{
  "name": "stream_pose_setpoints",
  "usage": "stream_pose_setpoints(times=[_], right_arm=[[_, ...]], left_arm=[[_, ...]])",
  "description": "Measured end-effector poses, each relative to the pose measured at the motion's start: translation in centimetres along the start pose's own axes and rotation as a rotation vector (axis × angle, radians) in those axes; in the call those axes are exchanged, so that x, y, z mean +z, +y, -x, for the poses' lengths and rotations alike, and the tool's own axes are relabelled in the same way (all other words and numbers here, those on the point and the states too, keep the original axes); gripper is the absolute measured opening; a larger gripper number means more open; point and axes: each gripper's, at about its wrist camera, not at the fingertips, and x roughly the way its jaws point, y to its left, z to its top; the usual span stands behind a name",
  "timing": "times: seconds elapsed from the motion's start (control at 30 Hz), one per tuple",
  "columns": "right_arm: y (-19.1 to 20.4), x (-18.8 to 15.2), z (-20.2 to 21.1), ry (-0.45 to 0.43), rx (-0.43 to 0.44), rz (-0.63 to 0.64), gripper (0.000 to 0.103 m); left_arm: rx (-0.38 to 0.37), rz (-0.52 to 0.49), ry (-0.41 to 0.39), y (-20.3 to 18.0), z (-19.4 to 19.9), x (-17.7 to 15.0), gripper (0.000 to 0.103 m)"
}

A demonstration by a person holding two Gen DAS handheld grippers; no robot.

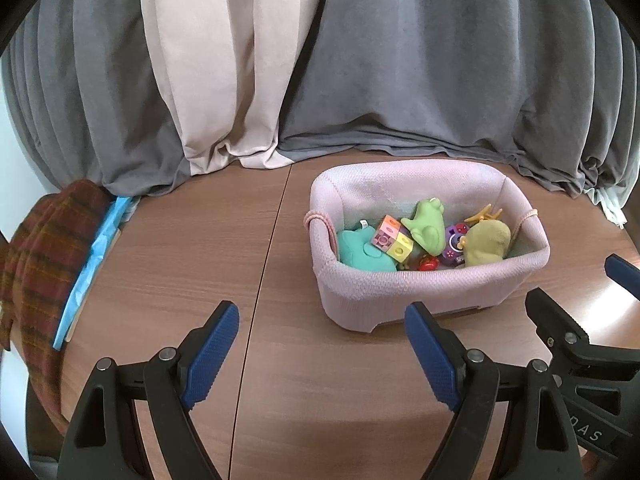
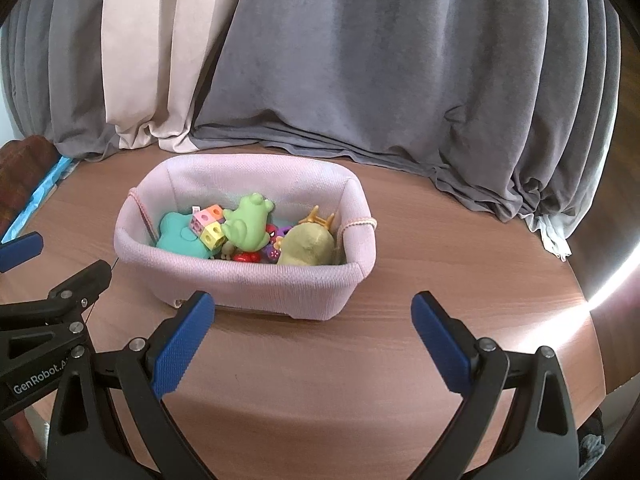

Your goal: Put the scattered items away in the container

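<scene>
Nearest my left wrist camera, my left gripper (image 1: 322,354) stands wide with nothing between its blue pads, only bare brown desk (image 1: 168,248) beneath it. Just beyond its right finger sits the pink fabric basket (image 1: 400,292), and everything I name is placed from that basket. Inside it lie a teal plush (image 1: 360,250) at the left end, a block of pastel cubes (image 1: 392,238) beside it, a green frog toy (image 1: 426,224) in the middle, an olive plush (image 1: 488,242) at the right end, and a small red piece (image 1: 428,265) against the near wall. Behind the basket hang grey curtains (image 1: 440,72) with a beige curtain (image 1: 216,60) to the left of them. Far left of the basket, at the desk's edge, a red plaid cloth (image 1: 44,248) lies over a blue strip (image 1: 96,256). Right of the basket, my right gripper's finger juts in. From my right wrist camera, my right gripper (image 2: 312,344) is likewise wide and empty, hovering just in front of the basket (image 2: 256,280), which holds the same frog (image 2: 248,224), teal plush (image 2: 180,238), cubes (image 2: 208,224) and olive plush (image 2: 308,248). Left of the basket, part of my left gripper shows. No loose item shows on the desk (image 2: 420,240) around the basket.
</scene>
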Motion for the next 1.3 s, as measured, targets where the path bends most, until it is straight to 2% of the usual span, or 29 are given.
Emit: stream_pose_setpoints(times=[1.3], right_arm=[[-0.7, -6.4, 1.5, 0.005, 0.020, -0.023, 0.098]], left_arm=[[-0.040, 0.000, -0.020, -1.3, 1.3, -6.1, 0.082]])
